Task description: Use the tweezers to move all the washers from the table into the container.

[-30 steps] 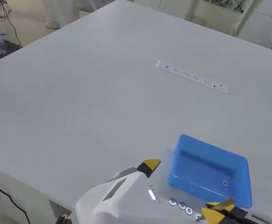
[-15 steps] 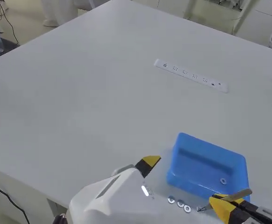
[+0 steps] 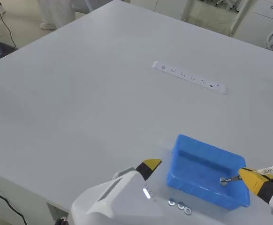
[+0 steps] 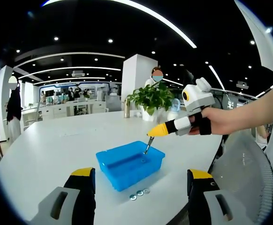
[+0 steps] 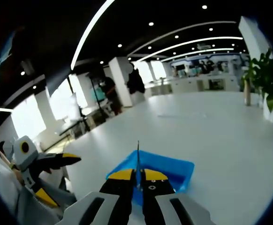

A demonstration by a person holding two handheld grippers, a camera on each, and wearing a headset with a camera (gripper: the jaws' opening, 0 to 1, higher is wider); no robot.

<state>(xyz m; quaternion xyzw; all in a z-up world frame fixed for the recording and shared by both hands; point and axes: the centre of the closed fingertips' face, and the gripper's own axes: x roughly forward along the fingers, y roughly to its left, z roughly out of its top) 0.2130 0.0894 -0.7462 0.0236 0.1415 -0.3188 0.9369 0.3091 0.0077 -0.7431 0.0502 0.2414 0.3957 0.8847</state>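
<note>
A blue container (image 3: 200, 161) stands near the table's front edge. Three washers (image 3: 180, 205) lie in a row on the table just in front of it, also seen as washers (image 4: 140, 193). My right gripper (image 3: 247, 174) is shut on the tweezers (image 3: 230, 178), whose tips reach down into the container's right end beside a washer (image 3: 223, 182); whether they hold it I cannot tell. The right gripper view shows the tweezers (image 5: 138, 161) between shut jaws above the container (image 5: 167, 169). My left gripper (image 4: 141, 174) is open, short of the container (image 4: 127, 165).
A white power strip (image 3: 190, 77) lies further back on the wide grey table (image 3: 80, 103). The table's near edge runs along the lower left. A potted plant (image 4: 150, 98) and people stand beyond the table, and a chair (image 4: 249, 159) is at its side.
My right gripper has lifted the tweezers from the washers on the table and carried them up over the container. One washer fewer lies in the row. The left gripper has hardly moved.
</note>
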